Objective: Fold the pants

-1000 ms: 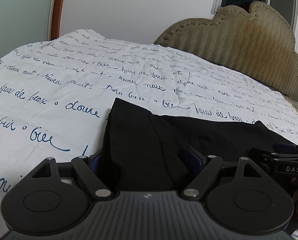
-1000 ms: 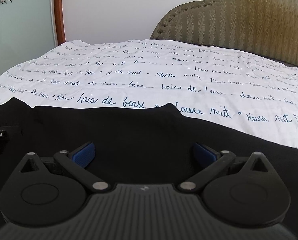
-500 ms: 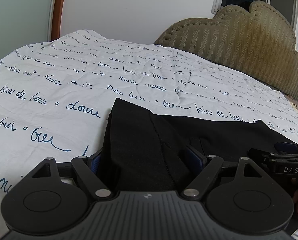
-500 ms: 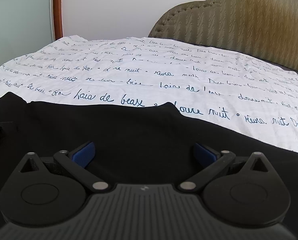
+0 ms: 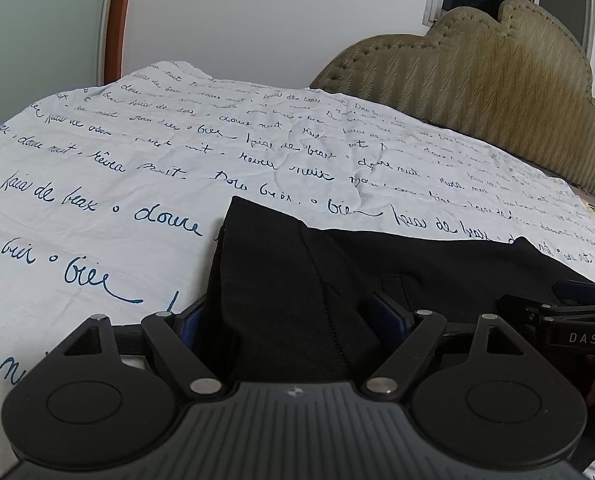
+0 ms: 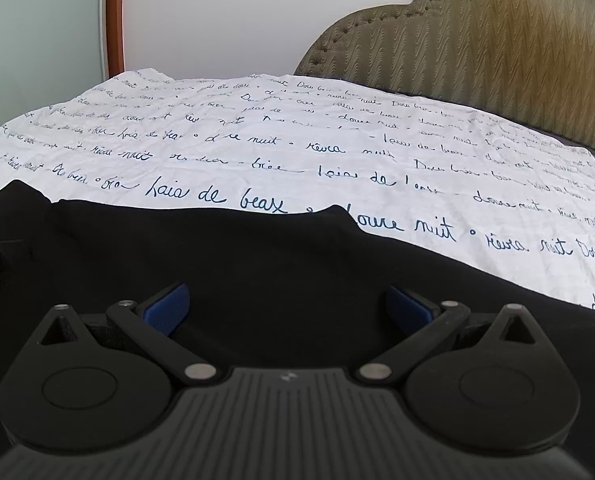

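Almost nothing differs from a second ago: the right wrist view sits slightly lower on the wall, and both grippers keep their places. The black pants (image 5: pixel 437 264) lie on the bed's script-printed sheet (image 5: pixel 97 168). The left gripper (image 5: pixel 293 320) has its jaws wide apart around a raised fold, perhaps touching it. The right gripper (image 6: pixel 289 308) hovers with jaws apart over flat cloth.

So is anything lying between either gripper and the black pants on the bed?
Nothing visible. The black fabric pants lie on the white script-printed bedsheet, running straight between the open jaws of the left gripper and the right gripper, with no other object on them.
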